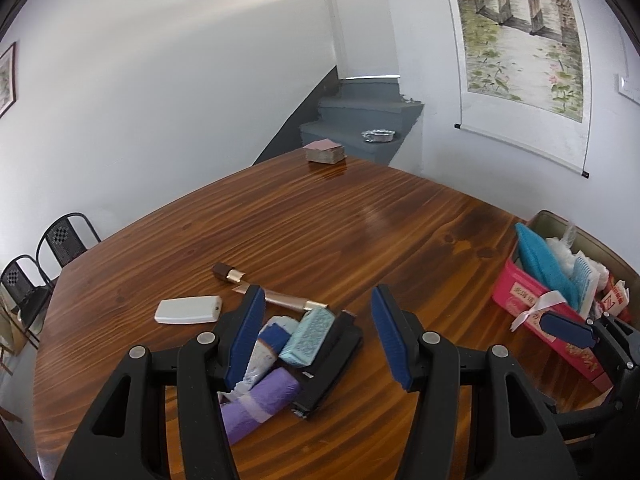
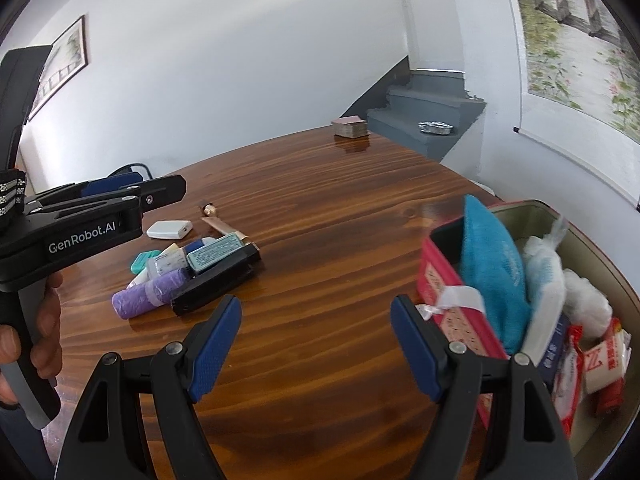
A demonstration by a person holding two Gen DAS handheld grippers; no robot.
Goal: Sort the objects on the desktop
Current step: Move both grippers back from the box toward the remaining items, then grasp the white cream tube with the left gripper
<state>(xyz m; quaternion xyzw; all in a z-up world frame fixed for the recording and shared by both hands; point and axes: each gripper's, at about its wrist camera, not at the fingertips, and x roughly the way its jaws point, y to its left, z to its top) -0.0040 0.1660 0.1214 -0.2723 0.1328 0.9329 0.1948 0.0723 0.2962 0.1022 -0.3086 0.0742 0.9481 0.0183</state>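
A heap of small items lies on the wooden table (image 1: 360, 232): a purple roll (image 1: 256, 404), a black box (image 1: 332, 360), a pale teal packet (image 1: 308, 336), a white case (image 1: 188, 310), a gold tube (image 1: 288, 300) and a brown lipstick (image 1: 228, 272). My left gripper (image 1: 318, 336) hovers open just above the heap, holding nothing; in the right wrist view the left gripper (image 2: 156, 190) hangs over the heap's far left side. My right gripper (image 2: 316, 344) is open over bare wood between the purple roll (image 2: 148, 296) and a red box (image 2: 448, 312).
The red box (image 1: 552, 320) holds a teal pouch (image 1: 548, 264) and stands in an olive-lined container (image 2: 532, 208) with white bags and packets. A stack of cards (image 1: 324, 152) sits at the table's far edge. Black chairs (image 1: 60, 240) stand to the left; grey stairs rise beyond.
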